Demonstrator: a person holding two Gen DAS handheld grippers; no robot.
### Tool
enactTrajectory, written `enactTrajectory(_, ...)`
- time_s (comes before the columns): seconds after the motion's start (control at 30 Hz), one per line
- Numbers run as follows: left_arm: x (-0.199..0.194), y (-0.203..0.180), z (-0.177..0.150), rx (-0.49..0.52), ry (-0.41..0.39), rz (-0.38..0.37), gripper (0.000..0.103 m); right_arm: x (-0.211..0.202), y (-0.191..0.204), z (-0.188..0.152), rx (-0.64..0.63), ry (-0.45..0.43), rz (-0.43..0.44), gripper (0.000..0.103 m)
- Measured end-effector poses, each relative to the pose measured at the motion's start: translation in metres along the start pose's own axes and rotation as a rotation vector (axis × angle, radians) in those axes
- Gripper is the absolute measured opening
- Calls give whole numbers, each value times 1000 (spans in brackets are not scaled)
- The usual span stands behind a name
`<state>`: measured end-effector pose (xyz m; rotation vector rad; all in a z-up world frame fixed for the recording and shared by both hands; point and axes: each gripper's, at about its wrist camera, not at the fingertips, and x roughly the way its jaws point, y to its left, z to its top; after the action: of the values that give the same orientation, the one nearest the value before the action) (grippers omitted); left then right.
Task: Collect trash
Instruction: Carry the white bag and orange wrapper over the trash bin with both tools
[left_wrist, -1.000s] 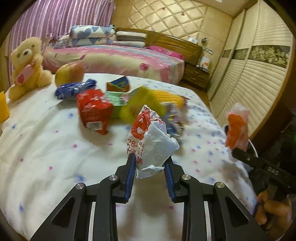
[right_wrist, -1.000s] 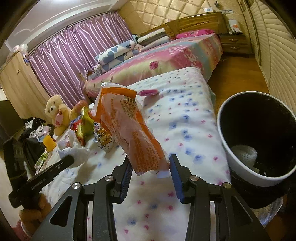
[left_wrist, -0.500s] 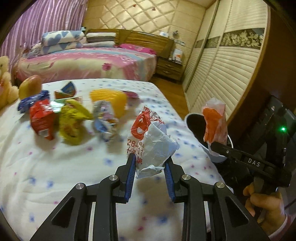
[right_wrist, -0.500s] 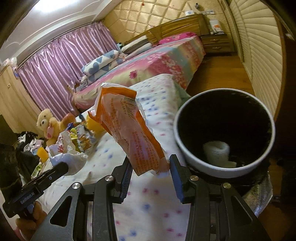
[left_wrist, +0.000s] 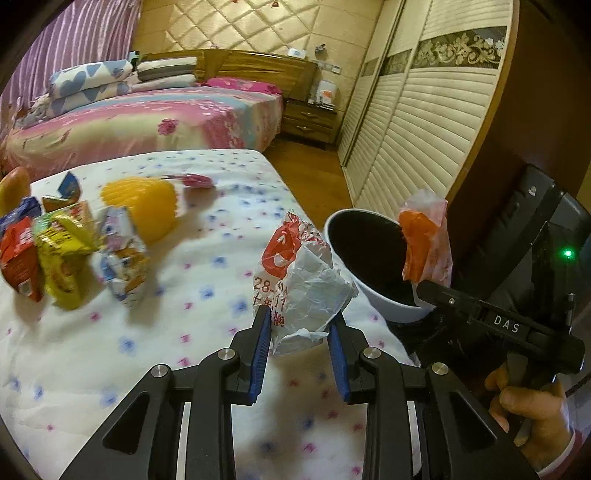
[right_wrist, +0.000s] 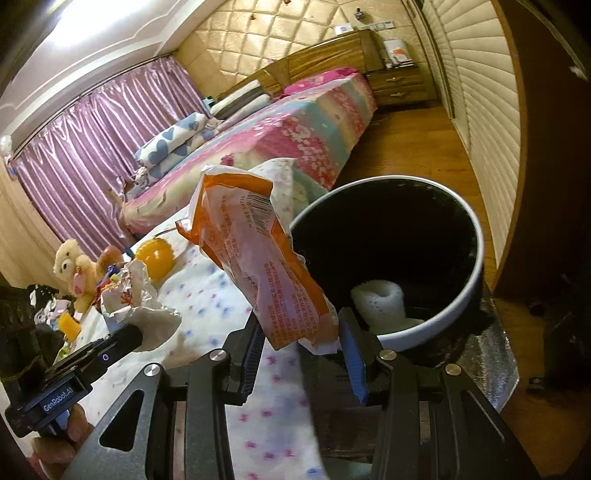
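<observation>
My left gripper (left_wrist: 298, 325) is shut on a crumpled white and red paper wrapper (left_wrist: 299, 284), held above the dotted white bed cover near its right edge. My right gripper (right_wrist: 301, 332) is shut on an orange plastic snack wrapper (right_wrist: 258, 258), held at the near left rim of the round white bin (right_wrist: 469, 291) with a black inside. White crumpled paper (right_wrist: 380, 299) lies in the bin. In the left wrist view the bin (left_wrist: 384, 299) stands beyond the bed edge, with the orange wrapper (left_wrist: 424, 243) over its right rim.
Several wrappers lie on the bed at the left: a red one (left_wrist: 20, 258), a yellow one (left_wrist: 62, 254), a pale printed one (left_wrist: 122, 254). A yellow round object (left_wrist: 142, 206) and a pink item (left_wrist: 195, 181) lie behind. Louvred wardrobe doors (left_wrist: 413, 140) stand at the right.
Both grippers have swung right toward the bin, each still holding its wrapper. The bin now looms larger and closer under the right gripper; the litter pile has slid to the left.
</observation>
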<state>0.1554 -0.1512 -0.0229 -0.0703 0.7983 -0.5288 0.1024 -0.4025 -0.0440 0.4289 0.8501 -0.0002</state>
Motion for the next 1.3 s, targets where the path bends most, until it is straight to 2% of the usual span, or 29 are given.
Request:
enactTrajectory(0.5, 60, -36, 26, 44, 22, -25, 29, 2, -33, 13, 41, 3, -74, 41)
enactTrajectory(0.93, 97, -56, 45, 58, 42, -45, 29, 7, -52, 27, 67, 26, -108, 41)
enactTrajectory(1.3, 111, -70, 52, 73, 53, -50, 33, 11, -59, 36, 79, 41, -109, 44)
